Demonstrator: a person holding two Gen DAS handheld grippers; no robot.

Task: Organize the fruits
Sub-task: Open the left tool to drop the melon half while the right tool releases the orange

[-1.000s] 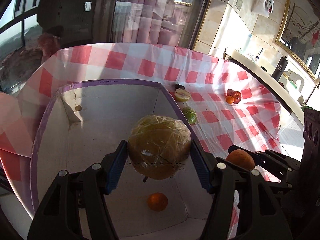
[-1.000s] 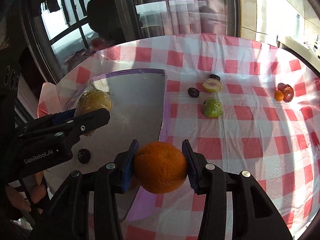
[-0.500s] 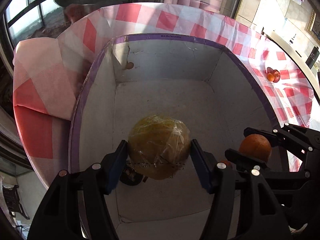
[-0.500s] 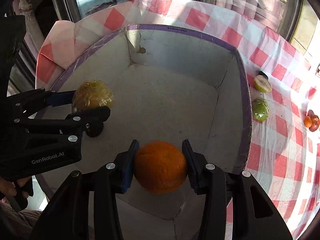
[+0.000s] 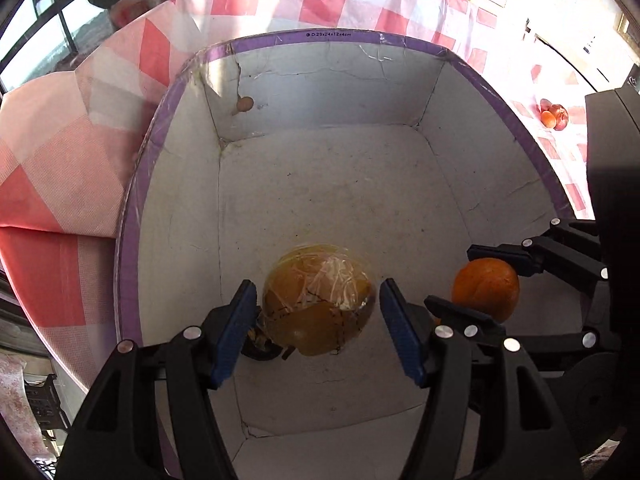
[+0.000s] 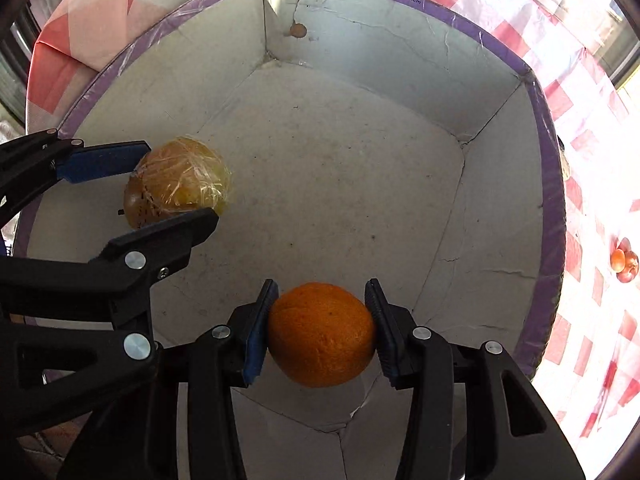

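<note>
A white box with a purple rim (image 5: pixel 132 216) (image 6: pixel 548 184) lies below both grippers. My left gripper (image 5: pixel 318 312) (image 6: pixel 140 196) has opened; the plastic-wrapped yellow fruit (image 5: pixel 320 300) (image 6: pixel 178 182) sits between its blue pads, with a gap at the right pad, low on the box floor. A dark small fruit (image 5: pixel 260 350) lies partly hidden under it. My right gripper (image 6: pixel 320 332) (image 5: pixel 480 280) is shut on an orange (image 6: pixel 322 334) (image 5: pixel 486 288), held low inside the box at its right side.
The box stands on a red-and-white checked tablecloth (image 5: pixel 72 168). A small orange fruit and a red fruit (image 5: pixel 554 117) (image 6: pixel 624 264) lie on the cloth to the right. Windows stand beyond the table's far edge.
Both grippers have gone down deeper into the box. The left gripper's pads have spread apart from the wrapped fruit. The right gripper still grips the orange.
</note>
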